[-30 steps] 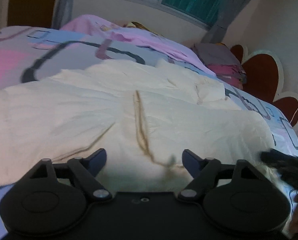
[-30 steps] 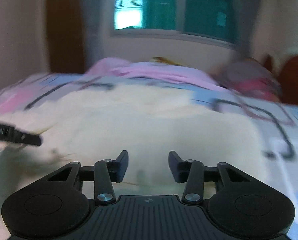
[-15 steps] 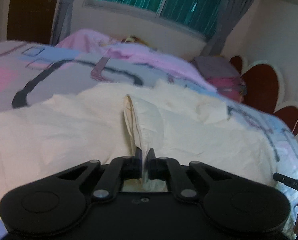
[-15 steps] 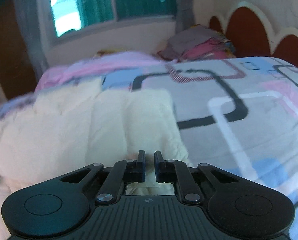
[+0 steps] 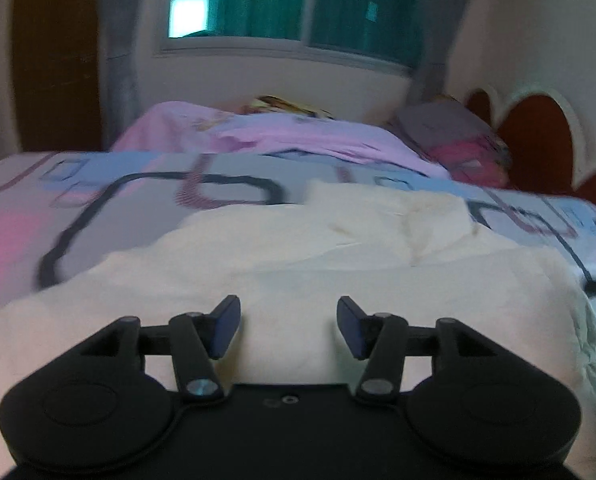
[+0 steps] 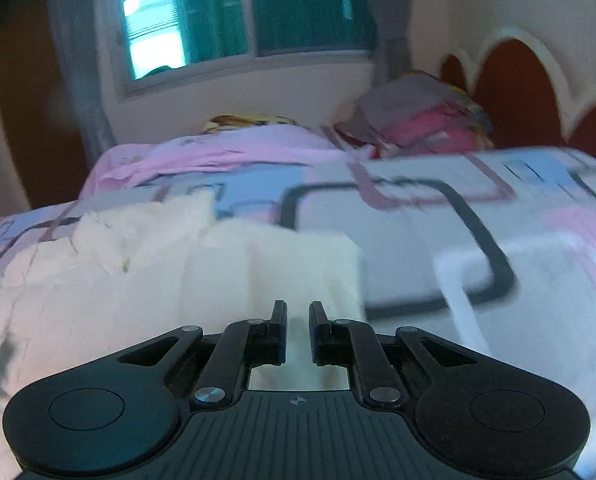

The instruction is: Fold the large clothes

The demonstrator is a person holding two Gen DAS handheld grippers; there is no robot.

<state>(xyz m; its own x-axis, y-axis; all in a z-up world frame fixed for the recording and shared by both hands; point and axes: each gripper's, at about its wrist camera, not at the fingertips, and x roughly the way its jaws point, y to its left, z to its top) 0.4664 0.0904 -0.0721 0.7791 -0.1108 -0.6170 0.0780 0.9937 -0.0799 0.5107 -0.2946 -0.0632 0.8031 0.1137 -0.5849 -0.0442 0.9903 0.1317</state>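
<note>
Between right claw (image 6: 298, 330) pads, cream garment (image 6: 170, 280)

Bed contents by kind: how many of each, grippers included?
Cream garment: 1
Patterned bedspread: 1
Pink blanket: 1
Stack of folded clothes: 1
Grippers: 2, left gripper opening, empty; right gripper pinching the garment
Total: 6

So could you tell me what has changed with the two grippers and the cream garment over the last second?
The left gripper pinched a ridge of the cream garment, then let it go; its jaws are opening, with no cloth between them. The right gripper closed on the garment's edge and swung it sideways over the patterned bedspread. The pink blanket and clothes pile stayed put.
</note>
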